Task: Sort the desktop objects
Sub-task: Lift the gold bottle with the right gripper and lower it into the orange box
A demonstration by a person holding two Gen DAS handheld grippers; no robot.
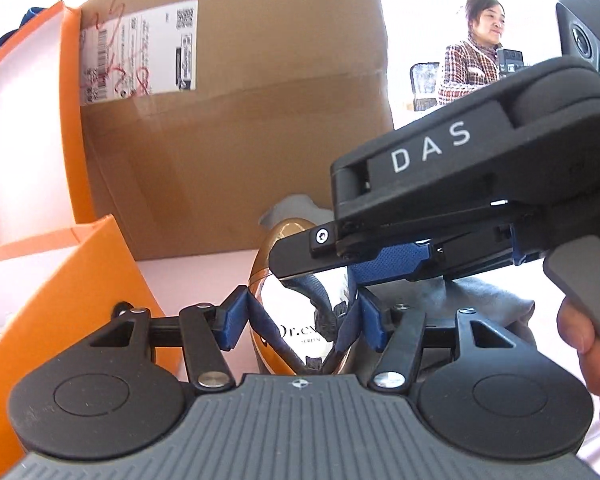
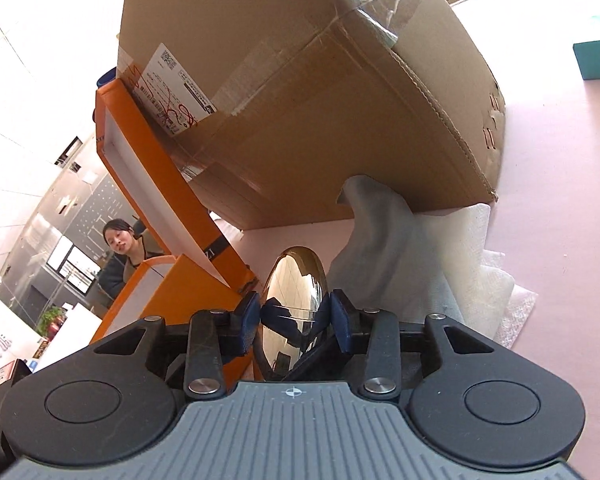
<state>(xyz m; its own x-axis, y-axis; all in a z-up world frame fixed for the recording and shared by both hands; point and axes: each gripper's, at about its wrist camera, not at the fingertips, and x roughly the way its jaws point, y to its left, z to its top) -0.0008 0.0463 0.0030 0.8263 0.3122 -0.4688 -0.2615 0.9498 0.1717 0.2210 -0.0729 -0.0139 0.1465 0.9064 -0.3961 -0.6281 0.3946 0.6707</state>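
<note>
- Left wrist view shows the left claw (image 1: 302, 322) with its blue pads against both sides of a shiny gold mirror-like object (image 1: 300, 320) with the letters "Dr.ex" printed on it; the pads seem to touch it, so I judge the claw is pinching it.
- Right claw (image 1: 352, 264) comes in from 3 o'clock in the same view, and its fingers lie over the upper part of the same gold object; a hand (image 1: 592, 356) holds its trigger at 4 o'clock.
- Right wrist view shows the right claw (image 2: 294, 314) with its two blue pads close at both sides of the gold object (image 2: 296, 288), so it looks pressed on it too.
- Gold object stands on its edge, low over the pink desk (image 2: 560, 160), between an orange box (image 2: 172, 292) at 9 o'clock and a grey cloth (image 2: 380, 248) at 2 o'clock.
- White foam wrapping (image 2: 480, 272) lies behind the cloth at 3 o'clock, and a big cardboard carton (image 2: 300, 100) fills 12 o'clock.
- Orange box is open and its white inside (image 1: 16, 128) shows nothing in the part I can see.
- Sorting seems to be at an early stage: one object is held by both claws and not yet placed, and the cloth and the foam are still loose on the desk.
- I guess the orange box is the goal for the object, but the pictures do not prove it.
</note>
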